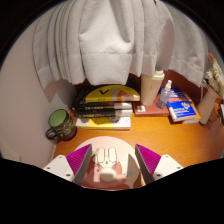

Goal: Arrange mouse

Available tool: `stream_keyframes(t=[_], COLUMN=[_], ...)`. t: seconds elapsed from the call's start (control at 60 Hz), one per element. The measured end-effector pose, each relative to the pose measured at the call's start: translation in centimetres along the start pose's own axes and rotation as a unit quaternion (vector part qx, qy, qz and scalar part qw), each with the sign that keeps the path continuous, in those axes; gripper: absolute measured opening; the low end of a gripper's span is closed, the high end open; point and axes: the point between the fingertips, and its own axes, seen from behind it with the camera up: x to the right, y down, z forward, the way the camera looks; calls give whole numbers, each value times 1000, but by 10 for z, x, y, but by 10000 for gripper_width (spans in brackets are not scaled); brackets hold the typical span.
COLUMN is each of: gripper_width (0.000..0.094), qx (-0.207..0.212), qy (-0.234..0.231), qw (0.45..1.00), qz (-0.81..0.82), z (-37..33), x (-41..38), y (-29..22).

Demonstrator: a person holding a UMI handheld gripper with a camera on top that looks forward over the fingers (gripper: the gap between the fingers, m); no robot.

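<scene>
A white and pale pink mouse (107,165) sits between my fingers, close to the camera. My gripper (110,160) is shut on it, with the magenta pads (79,158) pressing its left and right sides. The mouse's buttons and wheel point forward, toward the back of the wooden desk (150,131). Its rear part is hidden below the fingers. I cannot tell whether it rests on the desk or is held just above it.
A green mug (60,122) stands ahead to the left. A stack of books with a yellow and black item on top (108,104) lies straight ahead. A tall pale container (152,88) and a blue box (180,106) stand to the right. A grey curtain (100,40) hangs behind.
</scene>
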Motion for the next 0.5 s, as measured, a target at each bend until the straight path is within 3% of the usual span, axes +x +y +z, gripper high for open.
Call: stream_keyframes(t=[0.25,0.5], gripper_width=[864,850], qx=[87,125], qy=[-1,34], qw=[996,992], qz=[1,-12], z=[-151,-262], x=[67,156], y=[-52,-16])
